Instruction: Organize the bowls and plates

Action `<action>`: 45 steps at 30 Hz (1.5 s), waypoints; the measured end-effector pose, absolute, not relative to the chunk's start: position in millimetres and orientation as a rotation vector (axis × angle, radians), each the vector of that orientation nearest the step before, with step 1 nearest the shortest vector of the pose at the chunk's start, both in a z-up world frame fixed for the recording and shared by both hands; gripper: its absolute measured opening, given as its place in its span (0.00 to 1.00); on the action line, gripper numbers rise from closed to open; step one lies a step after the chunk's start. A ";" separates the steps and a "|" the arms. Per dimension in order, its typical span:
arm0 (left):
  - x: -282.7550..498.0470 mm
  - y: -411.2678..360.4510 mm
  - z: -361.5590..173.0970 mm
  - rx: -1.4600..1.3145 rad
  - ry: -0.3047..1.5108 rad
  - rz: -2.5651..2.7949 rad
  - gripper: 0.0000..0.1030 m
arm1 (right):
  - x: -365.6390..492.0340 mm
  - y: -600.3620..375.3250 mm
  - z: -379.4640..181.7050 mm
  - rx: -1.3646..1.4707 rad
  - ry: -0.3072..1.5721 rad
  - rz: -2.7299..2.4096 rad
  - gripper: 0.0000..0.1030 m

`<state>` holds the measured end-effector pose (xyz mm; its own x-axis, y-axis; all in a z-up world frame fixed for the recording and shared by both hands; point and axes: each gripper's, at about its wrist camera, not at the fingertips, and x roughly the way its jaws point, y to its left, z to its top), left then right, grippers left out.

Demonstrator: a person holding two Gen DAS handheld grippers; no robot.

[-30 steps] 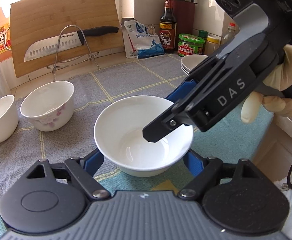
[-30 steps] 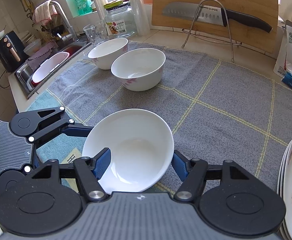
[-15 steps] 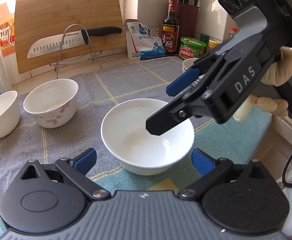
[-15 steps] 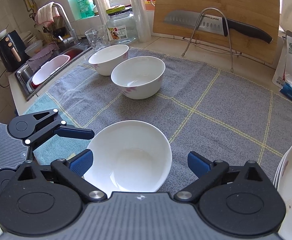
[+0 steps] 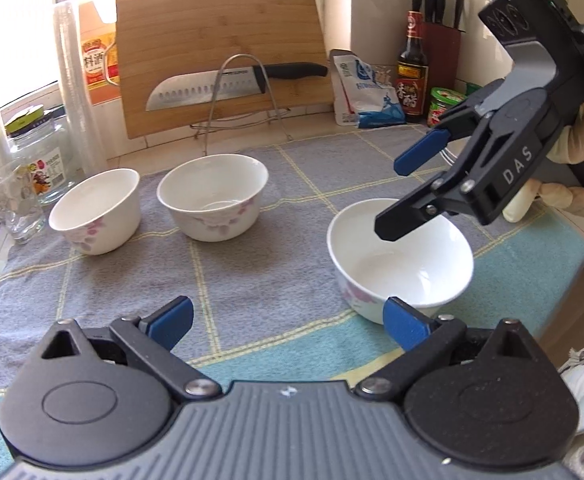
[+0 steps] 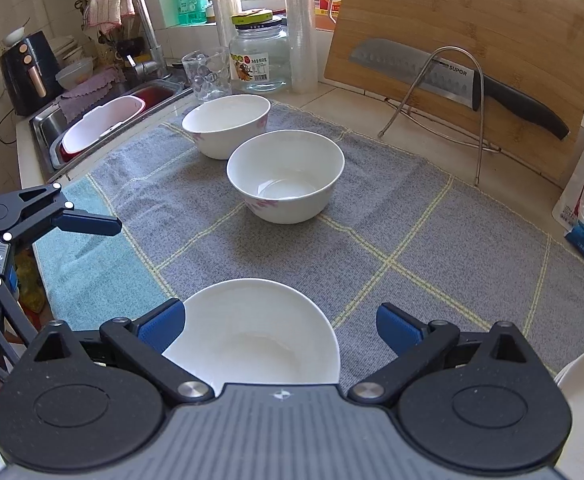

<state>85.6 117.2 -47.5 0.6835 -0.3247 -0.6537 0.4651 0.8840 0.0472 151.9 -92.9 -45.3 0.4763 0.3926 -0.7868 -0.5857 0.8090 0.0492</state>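
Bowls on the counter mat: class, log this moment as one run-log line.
near bowl: on mat, free | left gripper: open | right gripper: open, above near bowl | two flowered bowls: upright, apart, unstacked

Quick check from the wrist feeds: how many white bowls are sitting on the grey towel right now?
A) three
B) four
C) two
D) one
A: the left wrist view shows three on the grey towel: the near bowl by the grippers, the middle bowl behind it, and the far bowl nearest the glass jar.
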 end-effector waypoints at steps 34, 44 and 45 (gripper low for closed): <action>202.8 128.2 -79.2 0.194 0.616 -0.334 0.97 | 266.4 -34.0 -54.5 -0.381 0.892 0.675 1.00; 214.8 127.0 -84.0 0.192 0.631 -0.362 0.95 | 292.9 -25.1 -63.6 -0.339 0.924 0.719 0.98; 215.6 127.0 -83.9 0.192 0.631 -0.364 0.95 | 294.3 -24.3 -64.4 -0.336 0.927 0.724 0.96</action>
